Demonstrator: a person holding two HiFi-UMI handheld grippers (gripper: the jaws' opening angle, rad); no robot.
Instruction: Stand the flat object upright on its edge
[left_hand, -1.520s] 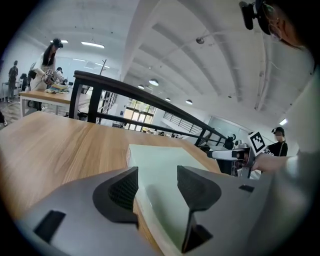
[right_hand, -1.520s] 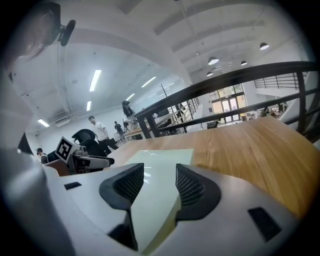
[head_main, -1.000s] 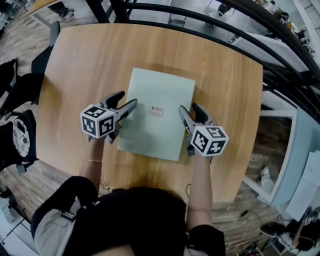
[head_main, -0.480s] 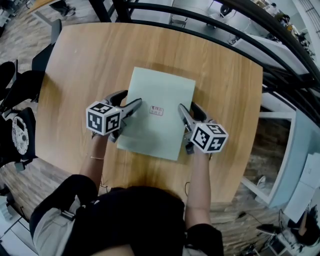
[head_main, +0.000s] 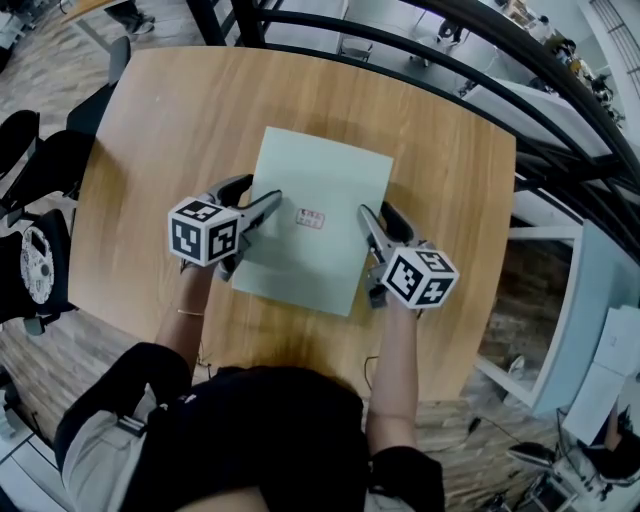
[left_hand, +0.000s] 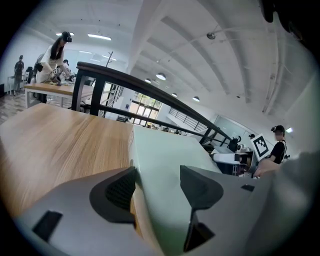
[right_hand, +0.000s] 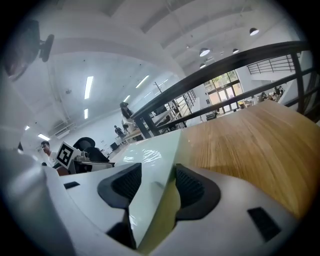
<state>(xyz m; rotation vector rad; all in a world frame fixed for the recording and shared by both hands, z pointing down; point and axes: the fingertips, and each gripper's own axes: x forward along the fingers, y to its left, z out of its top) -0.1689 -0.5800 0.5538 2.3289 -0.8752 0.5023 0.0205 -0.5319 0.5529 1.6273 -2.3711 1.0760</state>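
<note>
Down on the near-middle of the wooden table (head_main: 150, 130), the pale green flat object (head_main: 325, 175) is lying flat, with a gripper on each long side. The right gripper (head_main: 376, 212) looks pinched onto the right edge. In its own view that edge seems tipped up off the wood a little. The left gripper (head_main: 258, 192) is spread wide, with the left edge sitting loose between its jaws, not squeezed. So my worry is this: lift now and only one side is held. The sheet could pivot around the right pinch, sag, or skid off toward the far side instead of coming up onto its edge. Pose-wise, both forearms reach out from the near side, roughly parallel, marker cubes on top. The jaws point toward the far edge of the table, angled slightly inward over the sheet.
</note>
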